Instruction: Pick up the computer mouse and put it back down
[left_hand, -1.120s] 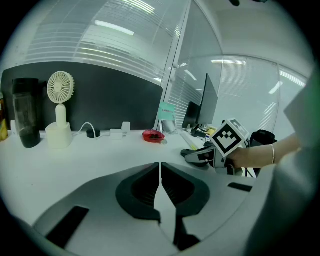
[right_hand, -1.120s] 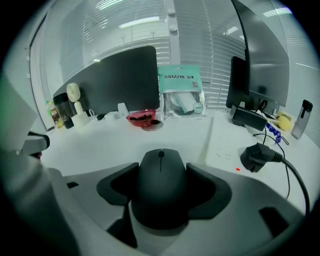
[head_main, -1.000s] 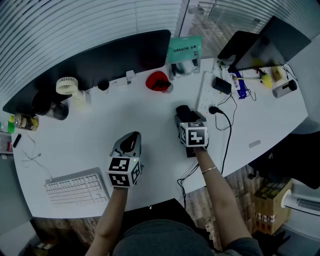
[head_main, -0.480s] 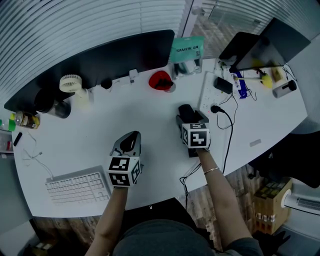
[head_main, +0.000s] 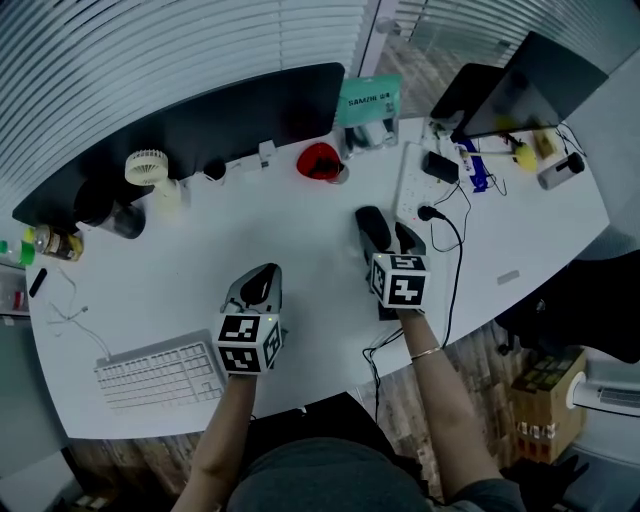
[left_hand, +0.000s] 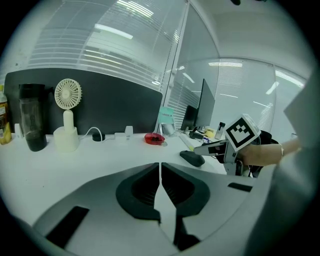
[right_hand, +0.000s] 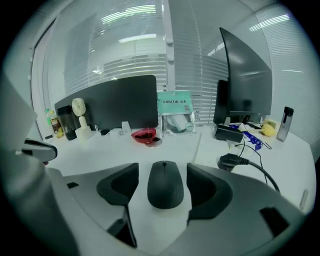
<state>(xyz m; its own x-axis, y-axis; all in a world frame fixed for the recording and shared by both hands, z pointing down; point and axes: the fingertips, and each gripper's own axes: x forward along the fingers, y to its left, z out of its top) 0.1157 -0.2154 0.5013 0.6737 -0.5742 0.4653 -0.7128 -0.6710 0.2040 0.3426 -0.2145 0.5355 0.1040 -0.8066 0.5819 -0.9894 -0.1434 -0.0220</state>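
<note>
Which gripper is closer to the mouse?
Right. The right gripper has the mouse between its open jaws, untouched; they just closed slightly. The left gripper sits apart, to its left.

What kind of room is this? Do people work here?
Most likely an office. A long white desk holds a keyboard, a computer mouse and a monitor, with window blinds behind.

So the right gripper (head_main: 392, 242) backed off toward the near edge of the desk (head_main: 300, 240) and lifted a bit, which left the computer mouse (right_hand: 165, 185) way more exposed than before. Its jaws had just been closing slightly, with the mouse between them but the pads clear of it.
</note>
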